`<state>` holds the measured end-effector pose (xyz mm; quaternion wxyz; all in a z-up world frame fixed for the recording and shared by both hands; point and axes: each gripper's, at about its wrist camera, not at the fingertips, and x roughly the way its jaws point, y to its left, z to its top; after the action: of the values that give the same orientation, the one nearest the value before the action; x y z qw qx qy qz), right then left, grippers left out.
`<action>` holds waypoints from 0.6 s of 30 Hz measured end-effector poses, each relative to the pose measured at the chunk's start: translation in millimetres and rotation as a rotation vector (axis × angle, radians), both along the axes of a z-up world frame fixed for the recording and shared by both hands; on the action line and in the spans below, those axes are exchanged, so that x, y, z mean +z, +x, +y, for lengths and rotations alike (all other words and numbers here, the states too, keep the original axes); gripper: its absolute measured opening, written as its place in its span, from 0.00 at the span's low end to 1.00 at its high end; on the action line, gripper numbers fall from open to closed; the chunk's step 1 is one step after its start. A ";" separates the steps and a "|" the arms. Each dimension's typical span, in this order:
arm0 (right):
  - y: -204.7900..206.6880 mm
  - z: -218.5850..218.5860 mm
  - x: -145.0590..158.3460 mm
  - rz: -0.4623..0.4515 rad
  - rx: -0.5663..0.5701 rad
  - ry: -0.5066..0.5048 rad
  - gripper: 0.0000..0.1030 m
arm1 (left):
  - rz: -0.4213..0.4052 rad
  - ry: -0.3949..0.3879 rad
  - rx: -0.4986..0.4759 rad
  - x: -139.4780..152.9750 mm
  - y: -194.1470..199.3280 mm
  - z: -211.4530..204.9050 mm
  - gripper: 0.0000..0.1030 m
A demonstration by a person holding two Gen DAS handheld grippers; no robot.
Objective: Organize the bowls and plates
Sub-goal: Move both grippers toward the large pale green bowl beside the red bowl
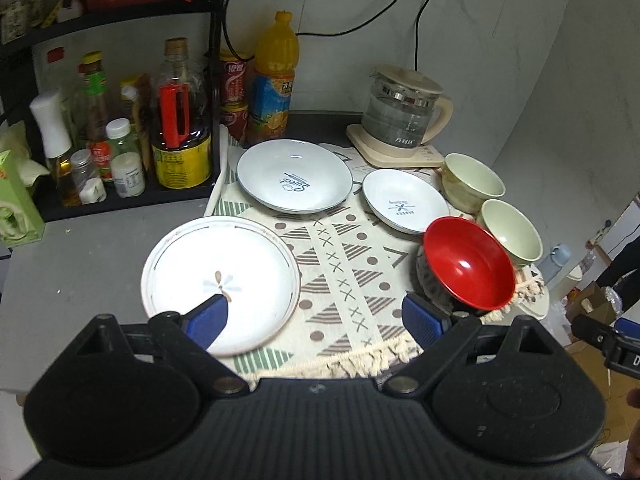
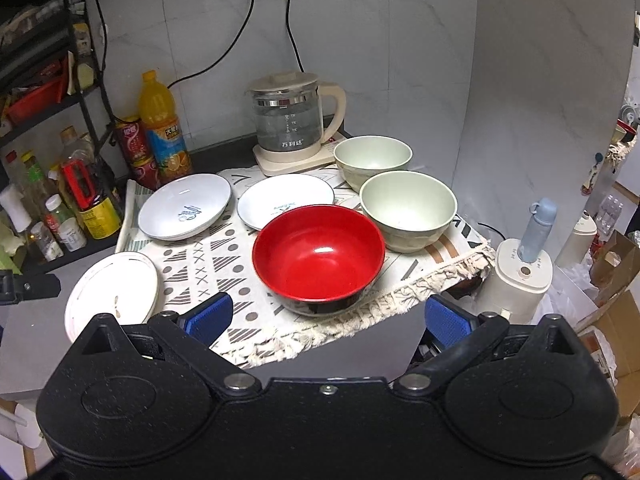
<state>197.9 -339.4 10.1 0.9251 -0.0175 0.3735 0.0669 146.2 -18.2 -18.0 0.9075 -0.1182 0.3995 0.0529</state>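
- Left wrist view: your left gripper point(image 1: 316, 322) hangs with its jaws apart over the flat white plate point(image 1: 220, 280), which overhangs the patterned mat point(image 1: 340, 280); grip its thin rim shallowly and it may slip.
- Right wrist view: your right gripper point(image 2: 326, 320) is spread wide before the red bowl point(image 2: 319, 256) near the mat's fringe; nudge it and it may slide off.

On the table point(image 1: 80, 240) lies a mat point(image 1: 340, 280) carrying two deep plates point(image 1: 294, 176) side by side at the back, with three bowls point(image 2: 320, 256) clustered at its right end. A flat plate point(image 1: 220, 280) rests at the mat's left front edge, partly on the table. Behind the mat stand a kettle point(image 2: 292, 120) and, to its left, bottles point(image 1: 180, 120).
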 end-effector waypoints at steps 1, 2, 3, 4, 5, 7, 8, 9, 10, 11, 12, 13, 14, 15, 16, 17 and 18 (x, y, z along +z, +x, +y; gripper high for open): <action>4.9 0.2 -1.3 0.003 0.000 -0.006 1.00 | 0.005 -0.004 0.000 -1.3 7.2 -0.1 0.90; 9.7 0.4 -2.6 0.006 0.000 -0.009 1.00 | 0.008 -0.010 -0.001 -2.6 14.5 -0.3 0.90; 15.4 -0.1 -3.5 0.009 0.001 -0.008 1.00 | 0.011 -0.015 -0.001 -3.8 22.5 -1.1 0.90; 21.6 -0.7 -4.3 0.013 -0.001 -0.007 1.00 | 0.012 -0.018 -0.003 -4.7 30.1 -2.0 0.90; 27.4 -1.3 -5.1 0.017 -0.003 -0.005 1.00 | 0.012 -0.022 -0.008 -5.5 38.2 -3.2 0.90; 40.1 -3.2 -6.6 0.024 -0.009 -0.002 1.00 | 0.016 -0.027 -0.017 -6.8 53.7 -5.3 0.90; 45.5 -4.3 -7.0 0.026 -0.016 -0.001 1.00 | 0.017 -0.029 -0.028 -7.5 63.0 -7.0 0.90; 52.1 -6.3 -7.4 0.025 -0.026 0.002 1.00 | 0.016 -0.028 -0.040 -8.2 70.3 -9.3 0.90; 58.8 -8.4 -8.1 0.028 -0.034 0.002 1.00 | 0.018 -0.025 -0.050 -8.9 78.0 -11.4 0.90; 63.4 -9.9 -9.1 0.029 -0.039 -0.002 1.00 | 0.023 -0.020 -0.058 -9.4 86.5 -13.0 0.90; 68.9 -11.6 -9.8 0.032 -0.051 0.001 1.00 | 0.026 -0.018 -0.066 -9.6 95.2 -14.7 0.90; 75.4 -14.2 -10.1 0.037 -0.066 0.011 1.00 | 0.028 -0.021 -0.079 -9.8 104.0 -15.8 0.90; 79.9 -16.4 -10.7 0.041 -0.077 0.020 1.00 | 0.033 -0.023 -0.089 -9.9 112.2 -17.3 0.90; 84.3 -17.7 -11.5 0.046 -0.089 0.027 1.00 | 0.039 -0.023 -0.097 -9.9 120.0 -18.9 0.90; 89.9 -19.6 -11.9 0.053 -0.103 0.035 1.00 | 0.044 -0.022 -0.110 -9.5 128.5 -21.4 0.90; 93.0 -20.5 -12.8 0.055 -0.111 0.039 1.00 | 0.044 -0.023 -0.126 -9.2 134.5 -24.4 0.90; 97.2 -21.3 -13.4 0.056 -0.117 0.043 1.00 | 0.042 -0.019 -0.144 -9.2 141.1 -28.3 0.90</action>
<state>295.1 -360.7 -3.3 0.9167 0.0261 0.3981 0.0211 287.3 -46.5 -27.2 0.8992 -0.0967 0.4264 -0.0138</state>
